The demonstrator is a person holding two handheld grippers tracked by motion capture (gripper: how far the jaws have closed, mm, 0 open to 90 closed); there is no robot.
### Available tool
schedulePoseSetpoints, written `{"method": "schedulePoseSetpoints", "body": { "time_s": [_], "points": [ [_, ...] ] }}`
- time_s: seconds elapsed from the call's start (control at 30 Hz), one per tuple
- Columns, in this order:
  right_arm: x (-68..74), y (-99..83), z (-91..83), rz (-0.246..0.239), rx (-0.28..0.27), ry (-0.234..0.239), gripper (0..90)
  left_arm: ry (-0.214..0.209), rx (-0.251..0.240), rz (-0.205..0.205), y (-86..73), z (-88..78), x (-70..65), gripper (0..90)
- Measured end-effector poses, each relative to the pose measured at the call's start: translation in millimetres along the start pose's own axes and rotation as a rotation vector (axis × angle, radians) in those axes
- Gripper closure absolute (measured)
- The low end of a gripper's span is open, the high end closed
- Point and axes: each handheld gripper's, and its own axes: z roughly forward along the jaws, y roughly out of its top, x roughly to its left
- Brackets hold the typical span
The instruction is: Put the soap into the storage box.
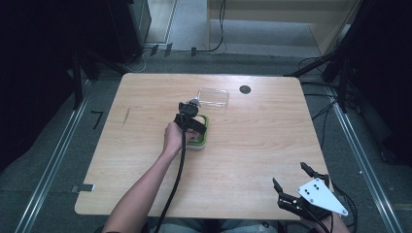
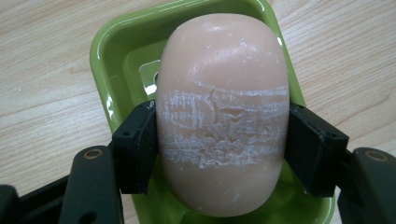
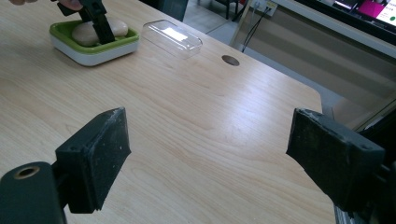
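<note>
While my left gripper (image 2: 219,149) has the soap bar (image 2: 222,112) pinched across its middle, one black pad on each flank, the bar sits in or just above the green soap dish (image 2: 109,60); I cannot tell from the left gripper view whether its underside touches the dish floor. In the high view that gripper (image 1: 190,119) is over the dish (image 1: 204,141) near the table's (image 1: 145,97) middle, with the clear plastic lid (image 1: 214,96) lying just beyond it and apart from it. My right gripper (image 1: 294,187) waits at the near right corner, jaws spread wide and holding nothing; its own view looks across bare wood toward the dish (image 3: 93,44), the lid (image 3: 173,37) and a dark round hole (image 3: 230,60) in the tabletop.

My read is that the step in hand is handling the soap at the dish, lifting or seating it. The scored, flaky band across the bar's waist suggests the surface crumbles and is slick under the pads, so I would keep the squeeze steady and no harder than needed. I would move straight up or down, bar level, long axis in line with the dish, so its ends clear the rim. The dish looks light, so any sideways drag could shift it toward the lid.
</note>
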Motion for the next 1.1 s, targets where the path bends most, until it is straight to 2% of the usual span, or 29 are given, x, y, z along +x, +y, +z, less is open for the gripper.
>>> {"method": "schedulePoseSetpoints", "body": {
  "time_s": [0.33, 0.6, 0.9, 1.0, 1.1],
  "points": [
    [-0.2, -0.1, -0.5, 0.000, 0.000, 0.002, 13.1, 0.024, -0.006, -0.004, -0.8, 3.8, -1.5, 33.3],
    [0.1, 0.0, -0.7, 0.000, 0.001, 0.001, 13.1, 0.027, -0.033, -0.011, -1.1, 1.0, -1.8, 32.6],
    [-0.1, 0.0, -1.4, 0.001, -0.003, -0.004, 13.1, 0.014, -0.022, 0.004, -1.2, -3.4, -2.6, 25.7],
    [0.6, 0.5, -1.6, 0.002, -0.003, -0.002, 13.1, 0.007, -0.024, 0.012, -2.0, -5.8, -3.0, 20.0],
    [0.6, 0.8, -1.7, 0.001, -0.006, -0.003, 13.1, -0.005, -0.020, 0.011, -3.2, -8.7, -1.3, 19.1]
  ]
}}
